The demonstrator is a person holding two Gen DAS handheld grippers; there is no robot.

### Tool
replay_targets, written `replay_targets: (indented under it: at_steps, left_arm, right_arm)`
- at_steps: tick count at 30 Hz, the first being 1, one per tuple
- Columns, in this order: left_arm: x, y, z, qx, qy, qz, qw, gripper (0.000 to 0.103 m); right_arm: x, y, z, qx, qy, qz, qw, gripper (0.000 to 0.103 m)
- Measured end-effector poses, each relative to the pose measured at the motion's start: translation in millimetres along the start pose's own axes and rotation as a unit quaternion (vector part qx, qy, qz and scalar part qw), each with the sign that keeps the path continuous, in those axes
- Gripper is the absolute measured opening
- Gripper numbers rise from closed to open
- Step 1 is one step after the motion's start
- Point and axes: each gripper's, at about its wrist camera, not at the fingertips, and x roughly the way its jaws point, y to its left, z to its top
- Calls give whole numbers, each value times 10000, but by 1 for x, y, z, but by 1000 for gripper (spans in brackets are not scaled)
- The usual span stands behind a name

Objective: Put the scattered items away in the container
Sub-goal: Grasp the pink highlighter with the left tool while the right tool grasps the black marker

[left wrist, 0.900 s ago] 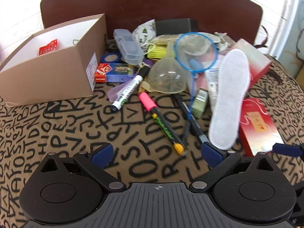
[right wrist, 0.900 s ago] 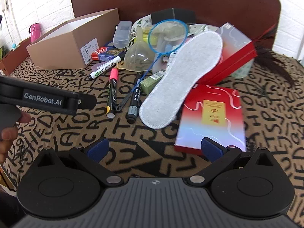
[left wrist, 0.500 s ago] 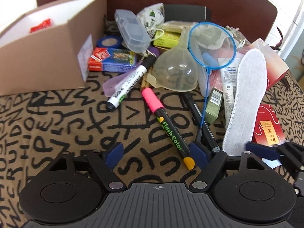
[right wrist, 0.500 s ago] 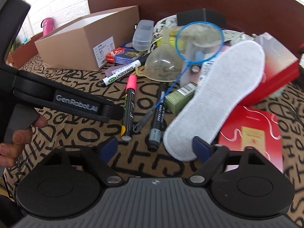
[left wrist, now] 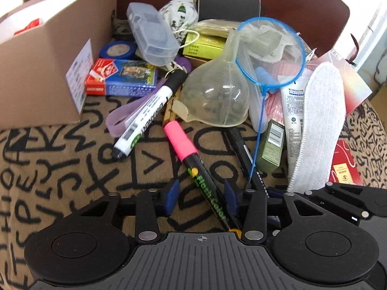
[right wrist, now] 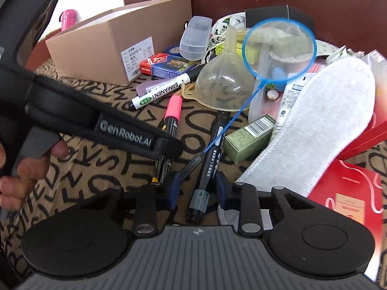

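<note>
I am looking at a tabletop (left wrist: 60,149) draped in a tan cloth with black letters, where the open cardboard box (left wrist: 48,55) is sitting at the far left with its label facing the clutter. The white insole (right wrist: 314,130) is lying on the right, its long axis running from near me up and away to the right, leaning on a red box (right wrist: 348,193). I am holding my left tool (left wrist: 202,197) low over the pink-capped marker (left wrist: 193,166), and its jaws are standing partly open on either side of the black barrel, not touching it as far as I can tell. That marker is pointing its pink cap away from me toward the clear funnel (left wrist: 215,99), with its yellow end under the tool's body. I am holding my right tool (right wrist: 197,191) likewise partly open around the black pen (right wrist: 209,166), which is lying lengthwise between the fingers, grey end nearest me, far end pointing toward the funnel. The blue net's (right wrist: 278,53) thin handle is slanting down across that pen to the left finger.
</note>
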Motion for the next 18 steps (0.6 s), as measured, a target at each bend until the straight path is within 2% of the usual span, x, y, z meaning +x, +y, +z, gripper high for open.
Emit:
replay_targets:
  at_steps: [3,8,10,18]
  left_arm:
    - [4,2,3,-3,-31,-29,10000,26]
    - [4,4,3,103,-42,-80,9999,19]
    - [-1,7,2,153,18,-108,9998,12]
    - [-31,19,-30,584,307,-172,9977,11]
  right_arm:
    - [6,-3,3,150,-44,73,9999,36]
    - [12,-7,6,424,-101,144,9989,33]
    - [9,-6,6,434,-61,115,9990,32]
    - [-18,5,-15,299,252,153,9991,22]
